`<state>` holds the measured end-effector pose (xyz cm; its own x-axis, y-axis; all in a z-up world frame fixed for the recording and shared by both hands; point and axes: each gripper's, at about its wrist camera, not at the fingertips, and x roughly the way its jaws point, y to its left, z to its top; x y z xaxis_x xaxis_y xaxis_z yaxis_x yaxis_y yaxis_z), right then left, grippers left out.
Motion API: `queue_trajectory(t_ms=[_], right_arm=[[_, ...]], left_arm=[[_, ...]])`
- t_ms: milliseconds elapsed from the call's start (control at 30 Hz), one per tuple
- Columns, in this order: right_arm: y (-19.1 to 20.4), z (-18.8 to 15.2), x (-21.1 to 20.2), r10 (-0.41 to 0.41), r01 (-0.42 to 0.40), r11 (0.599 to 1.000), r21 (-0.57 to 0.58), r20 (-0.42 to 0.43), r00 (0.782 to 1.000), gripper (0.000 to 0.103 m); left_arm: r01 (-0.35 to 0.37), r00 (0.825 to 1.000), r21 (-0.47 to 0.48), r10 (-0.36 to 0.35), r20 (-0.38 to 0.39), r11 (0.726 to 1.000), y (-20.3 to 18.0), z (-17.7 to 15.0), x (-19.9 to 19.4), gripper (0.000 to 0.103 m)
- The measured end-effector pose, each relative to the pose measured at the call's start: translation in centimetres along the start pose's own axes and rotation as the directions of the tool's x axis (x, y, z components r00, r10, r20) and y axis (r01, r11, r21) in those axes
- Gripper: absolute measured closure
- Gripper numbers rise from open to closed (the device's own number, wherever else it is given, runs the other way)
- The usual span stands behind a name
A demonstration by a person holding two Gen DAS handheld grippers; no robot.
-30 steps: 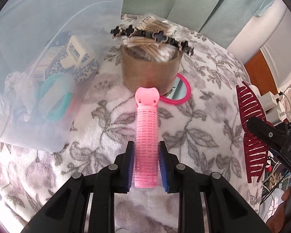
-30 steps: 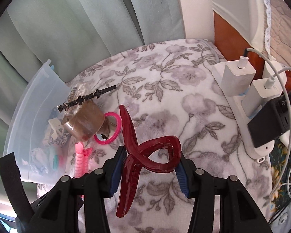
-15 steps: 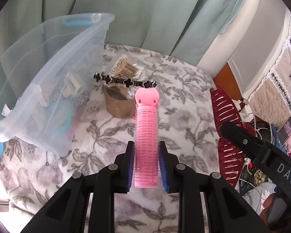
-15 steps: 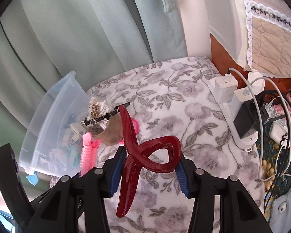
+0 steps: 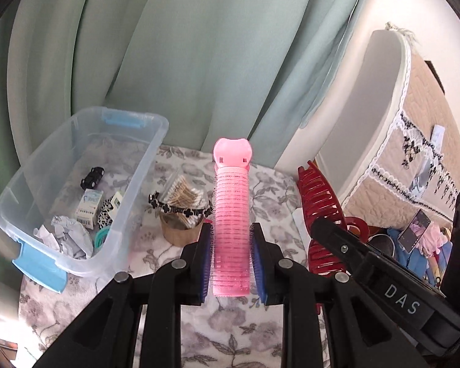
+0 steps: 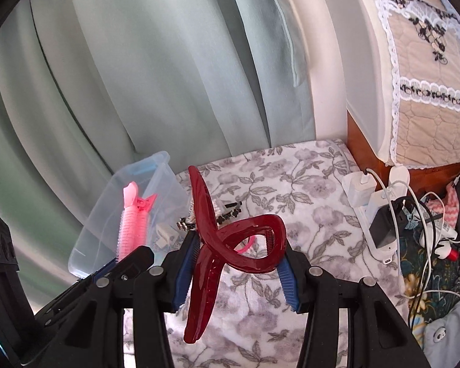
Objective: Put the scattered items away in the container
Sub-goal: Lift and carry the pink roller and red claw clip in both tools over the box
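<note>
Right wrist view: red hair clip [image 6: 230,245] hides the tape roll.

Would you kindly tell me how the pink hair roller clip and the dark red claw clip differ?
The pink hair roller clip is a straight, bristly cylinder; the dark red claw clip is glossy, curved and toothed. The roller clip sits in the left gripper, the claw clip in the right gripper, whose jaws stand wider. Both are hair accessories held above the floral cloth.
</note>
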<state>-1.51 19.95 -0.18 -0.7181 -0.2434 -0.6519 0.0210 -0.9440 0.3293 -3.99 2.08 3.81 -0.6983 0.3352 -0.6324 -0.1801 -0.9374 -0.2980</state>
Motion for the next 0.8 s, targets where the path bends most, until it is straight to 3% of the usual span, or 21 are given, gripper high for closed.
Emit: queue_trajectory(t_ms=[367, 800], right_arm=[[4.9, 2.1, -5.3, 0.08, -0.072, 0.995, -0.063, 0.142, 0.987, 0.051], [10.4, 3.0, -6.5, 0.142, -0.115, 0.983, -0.144, 0.188, 0.972, 0.051]], left_arm=[[-0.001, 0.982, 0.045, -0.008, 0.189, 0.999, 0.6, 2.7, -6.5, 0.078], [-0.053, 0.957, -0.021, 0.057, 0.285, 0.998, 5.5, 4.3, -10.2, 0.078]])
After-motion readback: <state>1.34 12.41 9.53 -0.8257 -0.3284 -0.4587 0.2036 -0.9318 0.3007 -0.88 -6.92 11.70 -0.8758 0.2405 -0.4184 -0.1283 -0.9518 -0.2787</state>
